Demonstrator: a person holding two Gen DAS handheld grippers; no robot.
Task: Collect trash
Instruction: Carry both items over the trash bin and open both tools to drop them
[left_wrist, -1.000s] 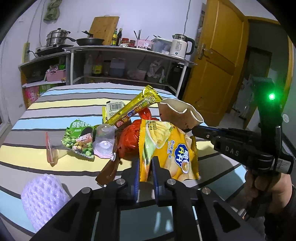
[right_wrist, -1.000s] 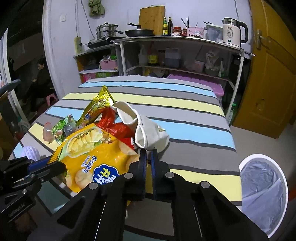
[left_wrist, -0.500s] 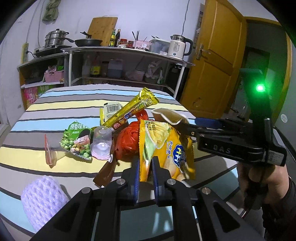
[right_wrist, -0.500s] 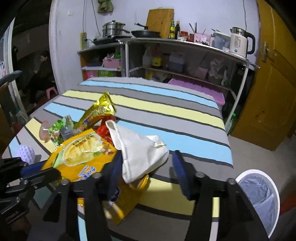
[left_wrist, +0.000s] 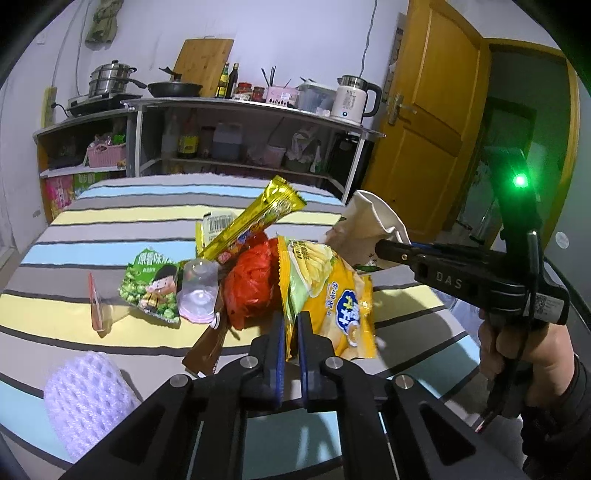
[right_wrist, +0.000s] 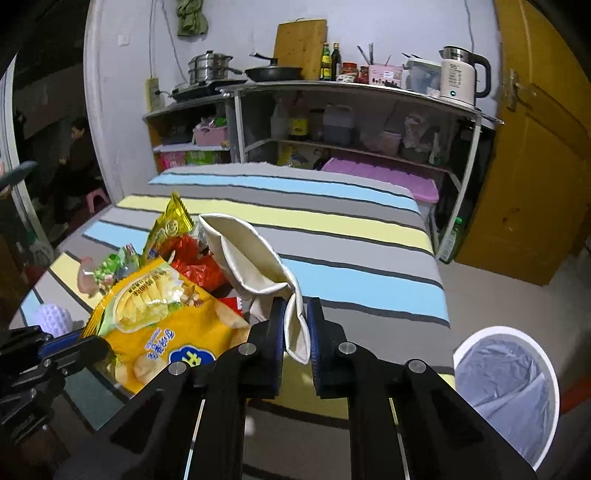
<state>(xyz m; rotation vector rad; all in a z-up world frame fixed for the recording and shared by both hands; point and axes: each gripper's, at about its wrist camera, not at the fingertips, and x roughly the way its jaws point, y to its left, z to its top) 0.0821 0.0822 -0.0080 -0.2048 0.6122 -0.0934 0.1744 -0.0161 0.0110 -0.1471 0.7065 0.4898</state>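
left tool (left_wrist: 291, 325): i have it clamped on the yellow chip bag (left_wrist: 332, 295).
right tool (right_wrist: 295, 321): clamped on the white bag (right_wrist: 251, 254), just beside the chip bag.
bin (right_wrist: 506, 373): floor, right of counter (right_wrist: 332, 229).

A table (left_wrist: 122, 206) draped in a cloth striped grey, yellow and pale blue carries a heap of snack litter: a green pea packet (left_wrist: 153, 288), a clear plastic cup (left_wrist: 197, 291) lying just beside it, a brown wrapper (left_wrist: 207, 347), a red bag (left_wrist: 251, 284) and, near the front edge, a white foam net (left_wrist: 86, 398).
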